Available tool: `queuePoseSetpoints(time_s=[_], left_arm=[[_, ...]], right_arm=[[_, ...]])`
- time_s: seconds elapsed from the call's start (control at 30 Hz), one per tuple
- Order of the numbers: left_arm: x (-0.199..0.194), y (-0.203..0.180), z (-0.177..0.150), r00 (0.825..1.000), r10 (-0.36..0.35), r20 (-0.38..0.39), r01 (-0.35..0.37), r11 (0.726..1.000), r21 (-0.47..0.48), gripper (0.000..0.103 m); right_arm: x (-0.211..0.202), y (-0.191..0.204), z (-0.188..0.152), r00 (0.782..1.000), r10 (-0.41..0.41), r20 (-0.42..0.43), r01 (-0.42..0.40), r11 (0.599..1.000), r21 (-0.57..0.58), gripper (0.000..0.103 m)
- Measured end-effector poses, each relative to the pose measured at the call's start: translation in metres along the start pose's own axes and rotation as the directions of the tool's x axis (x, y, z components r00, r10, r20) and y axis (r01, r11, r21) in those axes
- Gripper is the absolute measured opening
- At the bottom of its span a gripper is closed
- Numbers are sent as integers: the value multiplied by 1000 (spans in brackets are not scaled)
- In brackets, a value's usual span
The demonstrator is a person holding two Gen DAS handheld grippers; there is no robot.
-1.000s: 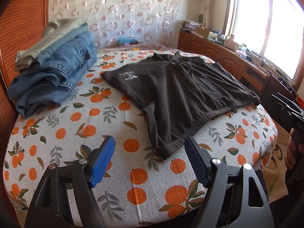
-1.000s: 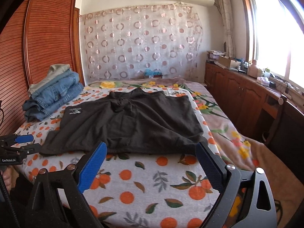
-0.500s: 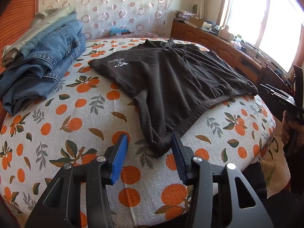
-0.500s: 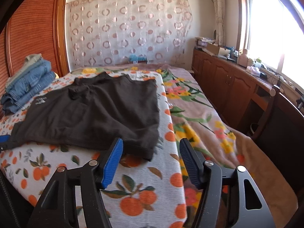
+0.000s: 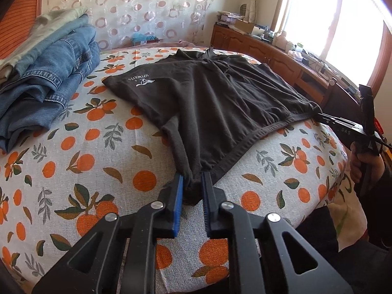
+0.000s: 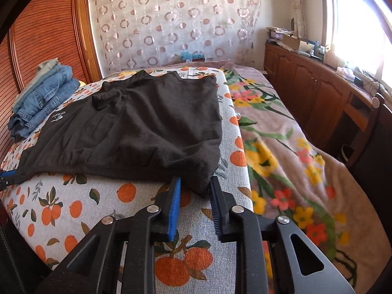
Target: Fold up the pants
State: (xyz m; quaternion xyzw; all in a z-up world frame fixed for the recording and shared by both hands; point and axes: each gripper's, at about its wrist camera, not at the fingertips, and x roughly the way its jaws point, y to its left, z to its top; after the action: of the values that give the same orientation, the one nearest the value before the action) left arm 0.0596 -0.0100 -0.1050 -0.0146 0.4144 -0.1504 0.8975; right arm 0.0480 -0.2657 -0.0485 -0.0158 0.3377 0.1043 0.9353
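Two grippers are on the dark pants (image 5: pixel 215 98), lying flat on your orange-print bed (image 5: pixel 98 171). Your left gripper (image 5: pixel 192 183) pinches one near corner; your right gripper (image 6: pixel 196 186) pinches the other.

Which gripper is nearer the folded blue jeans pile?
Left. The left gripper pinches the dark pants' corner on the blue jeans' side; the right gripper takes the opposite corner.

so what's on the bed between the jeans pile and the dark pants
Nothing but bare orange-print bedcover. The left wrist view shows that strip clearly between the jeans pile and the dark pants; they lie apart.
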Motion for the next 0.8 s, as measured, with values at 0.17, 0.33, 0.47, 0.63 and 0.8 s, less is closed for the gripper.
queuePoseSetpoints(time_s=[0.17, 0.33, 0.47, 0.63, 0.8], left_arm=[[-11, 2, 5, 1000, -8, 25, 7, 1000, 8, 8], [-35, 15, 15, 998, -3, 69, 3, 1000, -5, 8], [-52, 24, 18, 996, 3, 93, -1, 1000, -24, 8], [-67, 32, 9, 995, 14, 101, -11, 999, -34, 7], [-74, 36, -8, 997, 15, 75, -12, 999, -46, 7]], right_arm=[[-10, -5, 8, 999, 35, 27, -34, 999, -10, 7], [-29, -2, 12, 995, 71, 62, -69, 997, -40, 7], [-40, 1, 11, 993, 99, 67, -94, 993, -74, 7], [-50, -8, 8, 987, 140, 74, -133, 987, -91, 7], [-69, -6, -6, 986, 162, 45, -156, 981, -117, 7]])
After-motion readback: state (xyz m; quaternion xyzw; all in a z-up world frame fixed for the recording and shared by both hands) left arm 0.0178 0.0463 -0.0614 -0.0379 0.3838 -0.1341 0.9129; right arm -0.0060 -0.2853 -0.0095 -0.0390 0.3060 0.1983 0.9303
